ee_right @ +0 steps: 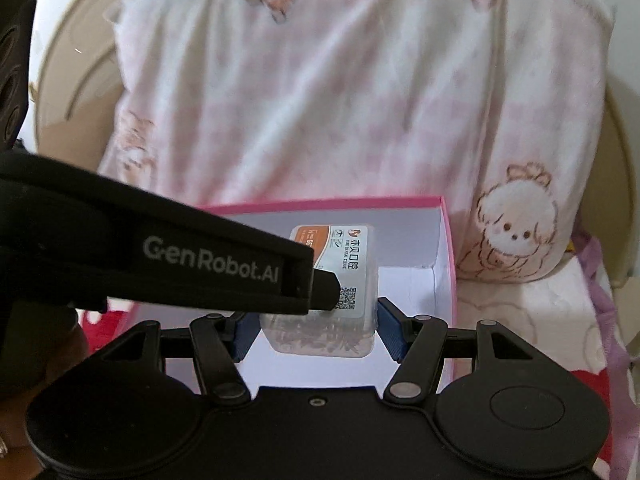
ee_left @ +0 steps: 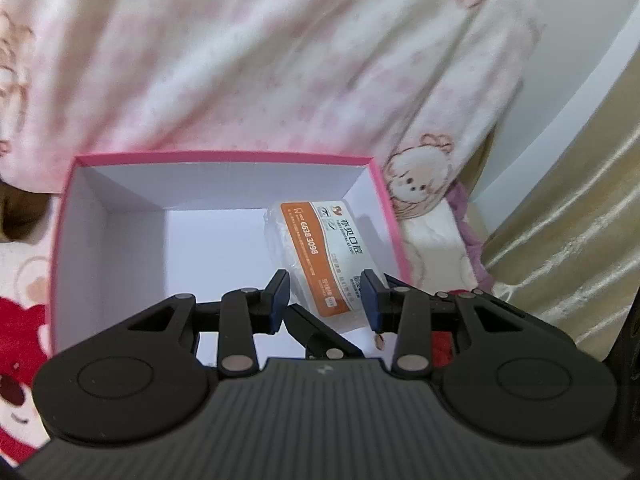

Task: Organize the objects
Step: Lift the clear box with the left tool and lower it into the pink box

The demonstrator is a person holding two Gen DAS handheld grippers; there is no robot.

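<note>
A pink-rimmed box with a white inside sits in front of both grippers; it also shows in the right wrist view. A clear plastic case with an orange and white label is in its right part. My right gripper is shut on the clear case and holds it inside the box. My left gripper is open, its blue pads either side of the case's near end, not pressing it. The left gripper's black body crosses the right wrist view and hides the case's left part.
A pink and white pillow with a cartoon puppy print stands right behind the box, also seen in the right wrist view. A red bear-print blanket lies left of the box. A beige headboard is at the right.
</note>
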